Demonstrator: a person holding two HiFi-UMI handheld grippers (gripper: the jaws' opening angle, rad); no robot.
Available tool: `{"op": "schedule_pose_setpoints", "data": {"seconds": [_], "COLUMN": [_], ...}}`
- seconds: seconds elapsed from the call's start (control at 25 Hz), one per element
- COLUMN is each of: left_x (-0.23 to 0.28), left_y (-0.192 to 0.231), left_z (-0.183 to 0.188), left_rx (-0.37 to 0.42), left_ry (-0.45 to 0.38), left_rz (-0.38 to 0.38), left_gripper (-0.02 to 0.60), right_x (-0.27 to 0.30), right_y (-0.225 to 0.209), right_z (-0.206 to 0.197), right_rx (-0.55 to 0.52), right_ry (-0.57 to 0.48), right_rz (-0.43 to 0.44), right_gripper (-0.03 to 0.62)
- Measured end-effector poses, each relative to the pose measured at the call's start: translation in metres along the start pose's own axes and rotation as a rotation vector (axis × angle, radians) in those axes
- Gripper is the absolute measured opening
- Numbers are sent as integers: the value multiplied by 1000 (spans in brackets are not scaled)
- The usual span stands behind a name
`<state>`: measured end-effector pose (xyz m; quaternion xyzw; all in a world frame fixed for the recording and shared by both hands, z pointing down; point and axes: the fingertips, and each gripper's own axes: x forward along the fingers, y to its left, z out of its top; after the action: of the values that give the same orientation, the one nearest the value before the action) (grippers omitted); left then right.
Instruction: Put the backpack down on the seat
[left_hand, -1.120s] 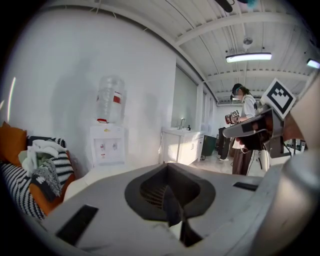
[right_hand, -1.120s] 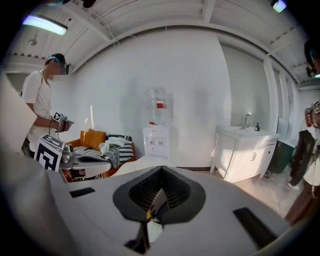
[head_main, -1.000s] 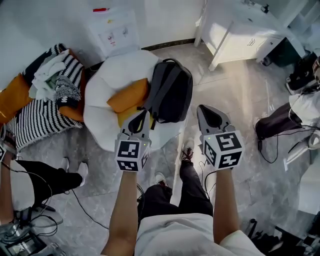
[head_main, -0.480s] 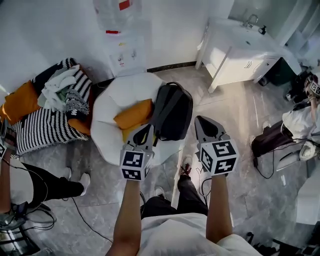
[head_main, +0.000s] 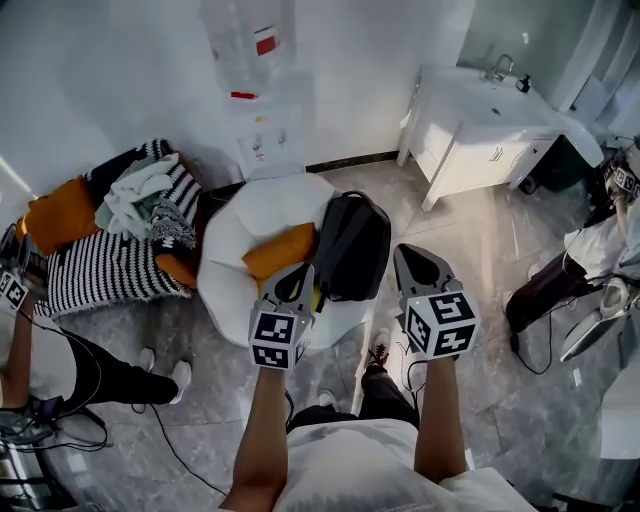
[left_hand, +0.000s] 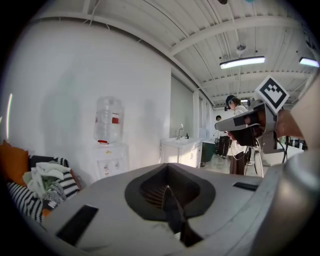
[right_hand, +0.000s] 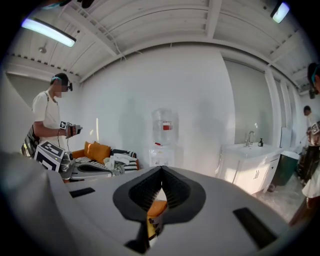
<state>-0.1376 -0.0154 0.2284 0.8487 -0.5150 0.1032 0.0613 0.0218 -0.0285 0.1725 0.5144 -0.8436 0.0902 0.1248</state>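
Striped couch (head_main: 100, 275) at left, piled with clothes (head_main: 140, 195) and orange pillows. White round seat (head_main: 260, 215) in the middle of the floor. White sink cabinet (head_main: 480, 150) at upper right, water dispenser (head_main: 268, 150) against the wall behind the seat. Another person's legs (head_main: 95, 370) on the floor at lower left, with cables nearby.

Black backpack (head_main: 355, 245) lies flat on the seat's right edge, slightly overhanging it. Orange cushion (head_main: 282, 250) takes the seat's front middle and touches the backpack's left side.

Left gripper (head_main: 303, 270) is over the seat's front edge, jaws closed, nothing in them. Right gripper (head_main: 405, 252) is off the seat, just right of the backpack's lower corner, jaws together, empty.

Versus a second ago: backpack and cushion are in the same place on the seat. Seat and backpack now sit farther up the head view, with more wall and the dispenser's bottle showing. Both grippers have pulled back, with the left tip no longer up by the backpack strap.
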Motion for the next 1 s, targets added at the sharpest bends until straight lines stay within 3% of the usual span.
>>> {"op": "schedule_pose_setpoints", "data": {"seconds": [0.32, 0.56, 1.0], "left_x": [-18, -40, -67], "left_y": [-1, -5, -2], "left_z": [76, 123, 163], "left_rx": [41, 116, 223], "left_ry": [-102, -178, -238], "left_rz": [-12, 11, 36], "left_gripper": [-5, -5, -5], "right_x": [-27, -47, -70], "right_y": [8, 18, 33], "right_z": [55, 77, 123], "right_rx": [-94, -123, -184], "right_ry": [-71, -95, -188], "right_rz": [12, 34, 53], "right_gripper": [0, 0, 0]}}
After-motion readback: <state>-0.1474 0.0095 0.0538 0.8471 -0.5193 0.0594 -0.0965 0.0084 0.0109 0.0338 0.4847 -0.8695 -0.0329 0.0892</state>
